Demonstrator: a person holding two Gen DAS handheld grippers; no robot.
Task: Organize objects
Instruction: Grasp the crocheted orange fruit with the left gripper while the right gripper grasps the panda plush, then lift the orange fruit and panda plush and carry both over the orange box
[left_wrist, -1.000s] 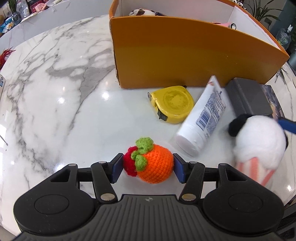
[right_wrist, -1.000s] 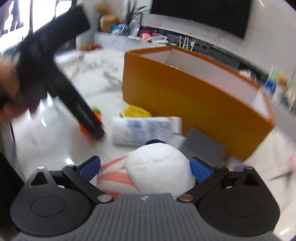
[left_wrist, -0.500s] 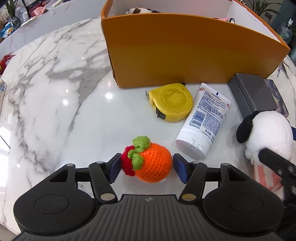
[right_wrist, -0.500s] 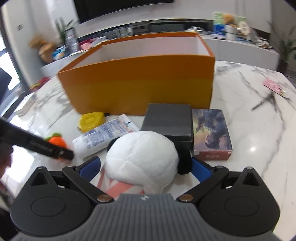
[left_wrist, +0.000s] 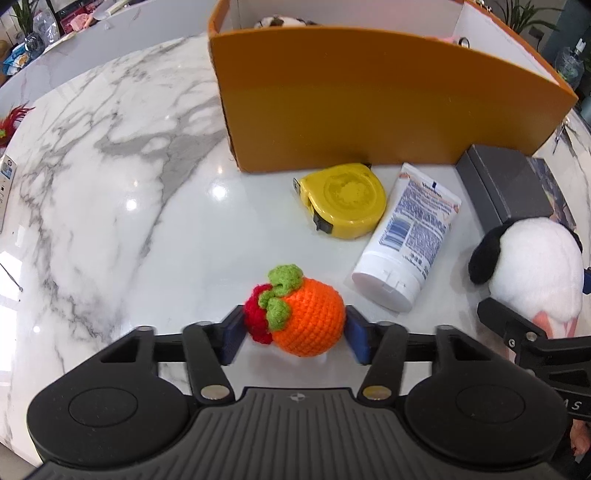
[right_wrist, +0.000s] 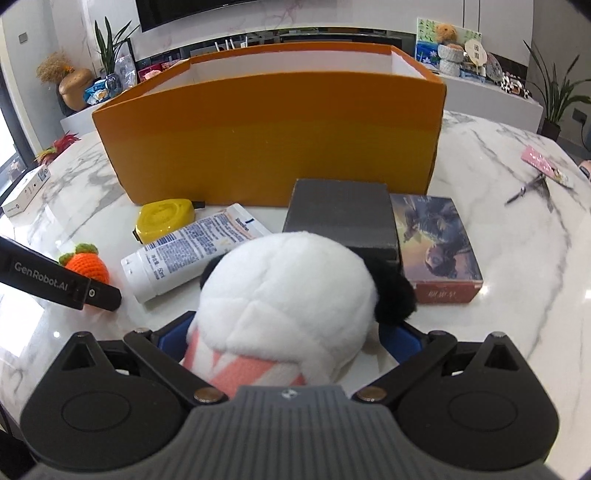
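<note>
Orange crochet fruit (left_wrist: 308, 319) pinched between my left gripper's (left_wrist: 295, 334) pads on the marble table (left_wrist: 110, 184). Right gripper (right_wrist: 291, 336) clamps the white plush toy (right_wrist: 291, 288), just before the grey box (right_wrist: 341, 216); orange cardboard box (right_wrist: 269, 136) behind.

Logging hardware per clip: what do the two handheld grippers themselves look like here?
Both are matte black plastic. The left gripper and right gripper each show a ribbed grey-black centre plate with a small round emblem, two round housings with disc insets, linkage arms with silver pivot pins, and blue pads on the jaws. The right wrist view shows white "GenRobot.AI" lettering on the left unit's side. No cables or sleeves visible.
</note>
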